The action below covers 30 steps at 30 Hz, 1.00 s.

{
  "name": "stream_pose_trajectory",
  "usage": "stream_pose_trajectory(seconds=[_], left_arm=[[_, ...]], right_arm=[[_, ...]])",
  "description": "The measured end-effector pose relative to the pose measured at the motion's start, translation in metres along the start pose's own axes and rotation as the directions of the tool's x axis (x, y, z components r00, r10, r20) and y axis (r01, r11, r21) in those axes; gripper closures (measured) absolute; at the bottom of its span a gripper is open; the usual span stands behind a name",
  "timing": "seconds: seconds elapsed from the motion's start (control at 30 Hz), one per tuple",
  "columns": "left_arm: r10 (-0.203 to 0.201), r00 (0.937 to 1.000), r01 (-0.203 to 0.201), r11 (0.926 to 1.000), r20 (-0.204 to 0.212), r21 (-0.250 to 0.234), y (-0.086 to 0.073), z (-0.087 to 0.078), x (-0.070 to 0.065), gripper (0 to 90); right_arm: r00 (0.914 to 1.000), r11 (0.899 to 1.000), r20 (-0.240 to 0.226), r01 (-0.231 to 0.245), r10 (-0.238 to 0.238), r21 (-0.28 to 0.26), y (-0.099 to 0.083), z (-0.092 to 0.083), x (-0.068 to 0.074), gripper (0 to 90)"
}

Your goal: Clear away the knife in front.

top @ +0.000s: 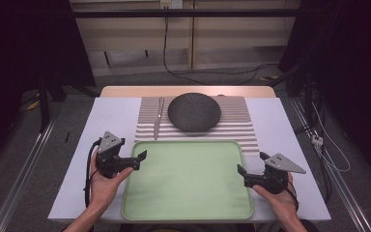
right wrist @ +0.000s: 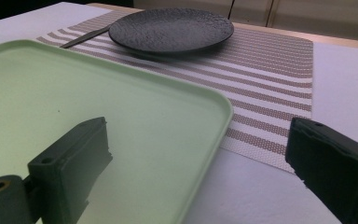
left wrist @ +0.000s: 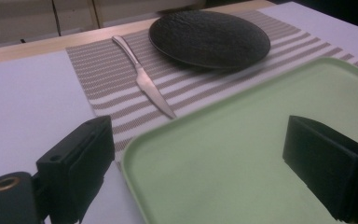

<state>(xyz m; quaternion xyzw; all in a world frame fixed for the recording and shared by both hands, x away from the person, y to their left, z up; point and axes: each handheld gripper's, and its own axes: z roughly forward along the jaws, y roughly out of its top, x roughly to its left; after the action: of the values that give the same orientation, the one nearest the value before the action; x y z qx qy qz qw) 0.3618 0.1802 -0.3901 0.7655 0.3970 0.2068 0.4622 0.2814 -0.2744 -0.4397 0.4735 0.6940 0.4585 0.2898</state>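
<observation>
You are facing a table (top: 72, 188) covered in white, with a strip of bare wood showing along its far edge. A pale green tray (top: 188, 181) lies empty at the near edge. Behind it, a striped placemat (top: 236, 125) carries a dark round plate (top: 194, 112), and a silver knife (top: 157, 121) lies just beside the plate, toward the placemat's left edge. Your left gripper (top: 140, 160) straddles the tray's left rim, jaws spread wide, holding nothing. Your right gripper (top: 251, 166) does the same at the right rim. Beyond the table, cables (top: 212, 72) trail across a grey floor (top: 72, 111) before pale cabinets (top: 183, 43); dark curtains (top: 24, 43) hang at both sides.
</observation>
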Motion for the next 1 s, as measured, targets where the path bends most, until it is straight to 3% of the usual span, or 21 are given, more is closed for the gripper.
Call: stream_pose_trajectory(seconds=[0.63, 0.77, 0.9, 1.0], left_arm=[[-0.011, 0.999, 0.014, 0.9981, -0.043, 0.06, 0.031, 0.049, 0.028, 9.1], [-0.02, 0.9988, 0.025, 0.9936, -0.044, 0.11, 0.04, 0.062, 0.033, 10.0], [-0.034, 0.9988, 0.037, 0.994, -0.034, 0.103, 0.049, 0.075, 0.036, 11.0], [-0.007, 0.999, 0.013, 0.9925, -0.044, 0.121, 0.055, 0.089, 0.034, 7.6]], right_arm=[[1.0, 1.0, -0.001, -0.002, 0.002, -0.008, 0.001, 0.0, 0.0, 6.5], [1.0, 1.0, -0.003, 0.003, -0.003, -0.004, 0.001, 0.001, 0.002, 6.5], [1.0, 1.0, -0.002, -0.002, 0.002, 0.002, 0.001, 0.001, 0.001, 6.5], [1.0, 1.0, -0.007, -0.002, 0.002, 0.004, 0.001, 0.003, 0.001, 6.5]])
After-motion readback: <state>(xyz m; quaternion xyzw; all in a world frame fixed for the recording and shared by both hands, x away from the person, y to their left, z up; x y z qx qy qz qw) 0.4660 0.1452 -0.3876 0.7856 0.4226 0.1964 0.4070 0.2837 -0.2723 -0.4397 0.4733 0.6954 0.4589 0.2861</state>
